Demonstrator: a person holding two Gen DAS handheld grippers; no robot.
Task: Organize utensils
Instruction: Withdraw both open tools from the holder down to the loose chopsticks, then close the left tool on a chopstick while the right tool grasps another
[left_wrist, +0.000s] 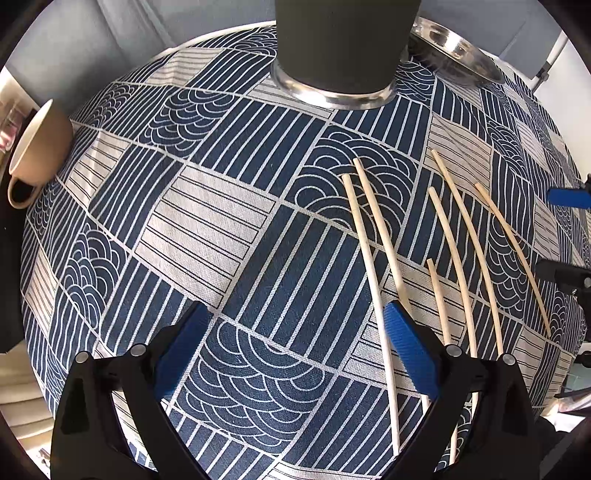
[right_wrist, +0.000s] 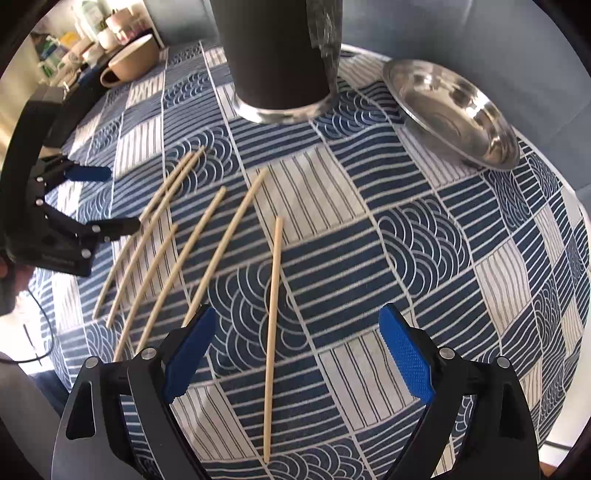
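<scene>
- Left wrist view: the left gripper (left_wrist: 295, 347) hangs over the patterned tablecloth (left_wrist: 207, 221) on the worktop, fingers (left_wrist: 410, 347) spread wide, nothing between them but cloth.
- The chopsticks (left_wrist: 369, 258) lie loose in a fan off to the right. The nearest one runs just inside the right-hand finger; the next passes under it. No contact that I can make out.
- Straight ahead stands the tall dark cup (left_wrist: 340, 44) with its metal base, upright. I'd guess that's where the sticks are meant to go.
- A beige mug (left_wrist: 37, 147) sits at the far left edge and a steel dish (left_wrist: 458, 48) up at the right.
- Right wrist view: the right gripper (right_wrist: 297, 354) is open about as wide as it goes, and empty.
- One single chopstick (right_wrist: 273, 332) lies apart from the rest, running lengthways up between the fingers, a little nearer the left one. Neither pad touches it.
- The other five lie further left, near the other gripper.
- This looks like the opening pick-up: nothing is in the cup yet, as far as I can see.
- Next it calls for settling down onto the cloth and closing on that lone stick. It's thin and flat on fabric, so the pads could skate over it.
</scene>
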